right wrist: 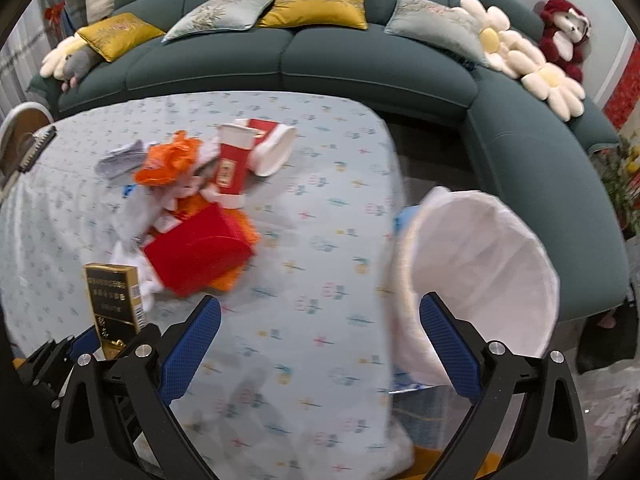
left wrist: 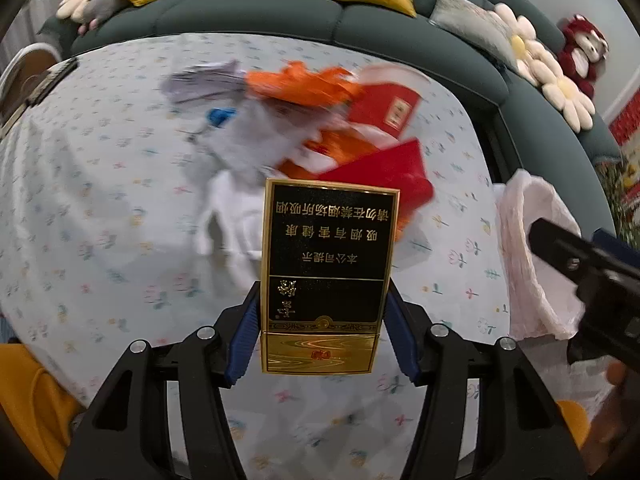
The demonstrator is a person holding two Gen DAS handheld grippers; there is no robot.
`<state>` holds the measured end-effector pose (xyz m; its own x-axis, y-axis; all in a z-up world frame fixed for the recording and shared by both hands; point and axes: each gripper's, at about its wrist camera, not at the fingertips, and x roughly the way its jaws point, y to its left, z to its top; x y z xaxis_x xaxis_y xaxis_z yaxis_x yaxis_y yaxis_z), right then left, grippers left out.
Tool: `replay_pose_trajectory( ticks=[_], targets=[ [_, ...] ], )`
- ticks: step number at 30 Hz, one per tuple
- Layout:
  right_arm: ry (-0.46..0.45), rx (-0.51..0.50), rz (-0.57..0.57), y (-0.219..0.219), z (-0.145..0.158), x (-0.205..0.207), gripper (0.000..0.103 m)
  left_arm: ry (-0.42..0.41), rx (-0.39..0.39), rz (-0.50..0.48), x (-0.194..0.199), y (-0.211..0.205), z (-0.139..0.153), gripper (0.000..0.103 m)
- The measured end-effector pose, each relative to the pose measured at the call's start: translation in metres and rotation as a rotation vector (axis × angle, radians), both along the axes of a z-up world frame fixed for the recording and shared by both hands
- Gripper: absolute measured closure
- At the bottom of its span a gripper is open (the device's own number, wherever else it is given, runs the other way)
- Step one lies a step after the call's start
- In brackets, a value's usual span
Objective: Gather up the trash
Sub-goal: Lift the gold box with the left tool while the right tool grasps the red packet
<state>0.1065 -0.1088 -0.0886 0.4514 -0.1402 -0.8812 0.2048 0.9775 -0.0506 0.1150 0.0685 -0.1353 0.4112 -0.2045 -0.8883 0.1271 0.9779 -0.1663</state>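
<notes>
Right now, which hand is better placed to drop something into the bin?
Left. Its tongs already clamp the black-and-gold cigarette pack, ready to carry to the lined bin. The right tongs are open and empty, nearer the bin.

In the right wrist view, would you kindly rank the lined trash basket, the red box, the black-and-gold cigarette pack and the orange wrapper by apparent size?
1. Lined trash basket, though it is nearest the camera.
2. Red box.
3. Black-and-gold cigarette pack and orange wrapper look alike; I would not rank them.
</notes>
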Motion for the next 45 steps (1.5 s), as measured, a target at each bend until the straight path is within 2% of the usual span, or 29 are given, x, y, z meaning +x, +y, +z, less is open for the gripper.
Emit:
replay_pose_trajectory(
  ticks=[9, 15, 20, 22, 25, 27, 28, 30, 33, 36, 45],
  targets=[
    [0.011, 0.171, -0.083, 0.033, -0.013, 0.038, 0.009, -0.051, 0.019, 0.095, 0.013, 0.049, 0.024, 0.048],
    [0.017, 0.174, -0.171, 0.051, -0.027, 0.070, 0.009, -0.071, 0.022, 0.128, 0.030, 0.070, 0.027, 0.048],
    [0.080, 0.176, -0.220, 0.062, -0.056, 0.084, 0.009, -0.078, 0.020, 0.140, 0.040, 0.082, 0.025, 0.048],
    [0.097, 0.187, -0.224, 0.063, -0.065, 0.080, 0.014, -0.077, 0.018, 0.137, 0.042, 0.083, 0.024, 0.048],
    [0.118, 0.214, -0.208, 0.064, -0.074, 0.072, 0.031, -0.073, 0.011, 0.130, 0.042, 0.083, 0.021, 0.048],
    [0.123, 0.238, -0.201, 0.062, -0.078, 0.065, 0.046, -0.067, 0.009, 0.124, 0.041, 0.080, 0.018, 0.048],
    [0.126, 0.247, -0.200, 0.060, -0.079, 0.062, 0.051, -0.065, 0.008, 0.122, 0.040, 0.078, 0.018, 0.048],
    [0.128, 0.264, -0.200, 0.055, -0.081, 0.057, 0.072, -0.061, 0.007, 0.118, 0.038, 0.073, 0.017, 0.048],
    [0.127, 0.308, -0.204, 0.044, -0.081, 0.049, 0.094, -0.061, 0.005, 0.103, 0.032, 0.064, 0.020, 0.048],
    [0.098, 0.311, -0.197, 0.034, -0.072, 0.037, 0.101, -0.076, 0.007, 0.081, 0.025, 0.052, 0.027, 0.048],
    [0.002, 0.291, -0.213, -0.006, -0.034, 0.006, 0.102, -0.121, 0.008, -0.008, 0.006, -0.003, 0.053, 0.048]
  ],
)
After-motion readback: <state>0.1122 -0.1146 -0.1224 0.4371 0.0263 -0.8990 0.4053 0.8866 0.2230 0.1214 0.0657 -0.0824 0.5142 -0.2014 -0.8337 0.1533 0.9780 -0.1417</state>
